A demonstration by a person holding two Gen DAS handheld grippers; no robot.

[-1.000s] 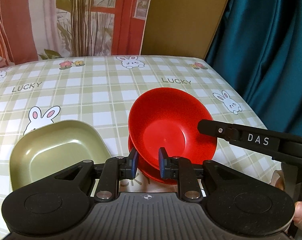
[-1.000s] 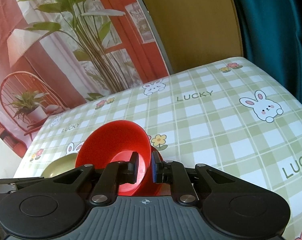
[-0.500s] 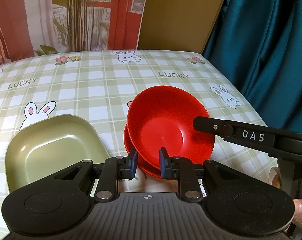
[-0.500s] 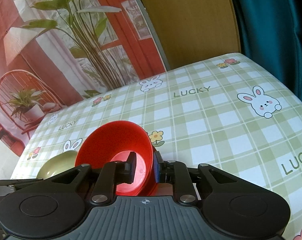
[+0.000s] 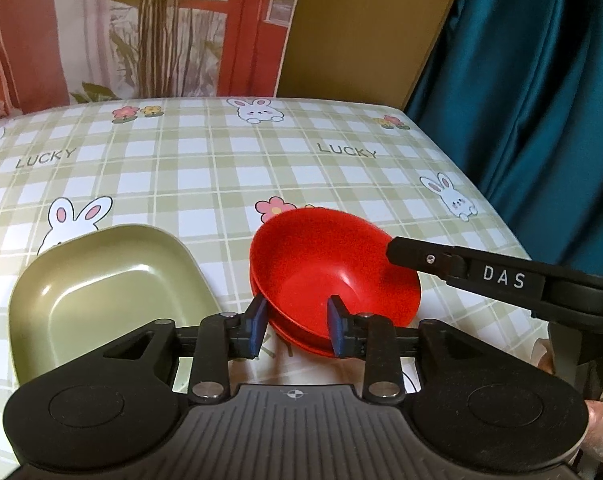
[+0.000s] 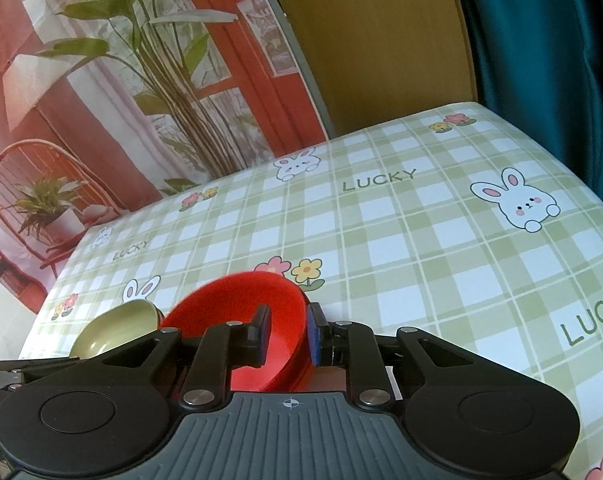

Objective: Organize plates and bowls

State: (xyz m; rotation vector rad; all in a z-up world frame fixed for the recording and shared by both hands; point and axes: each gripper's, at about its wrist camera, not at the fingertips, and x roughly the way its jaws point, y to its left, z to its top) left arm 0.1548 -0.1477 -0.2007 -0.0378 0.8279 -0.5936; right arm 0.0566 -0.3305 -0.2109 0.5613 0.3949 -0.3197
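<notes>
surface: table (image 5: 221, 168) under a green-and-white checked cloth printed with rabbits, flowers and "LUCKY" | on it, near edge: green square plate (image 5: 101, 296) at left, red plate (image 5: 301, 344) just beside it at right, apart | red bowl (image 5: 333, 264) sits in the red plate, tilted | far half bare

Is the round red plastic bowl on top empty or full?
Empty: the round red plastic bowl shows a bare inside, nested in another red bowl beneath.
</notes>
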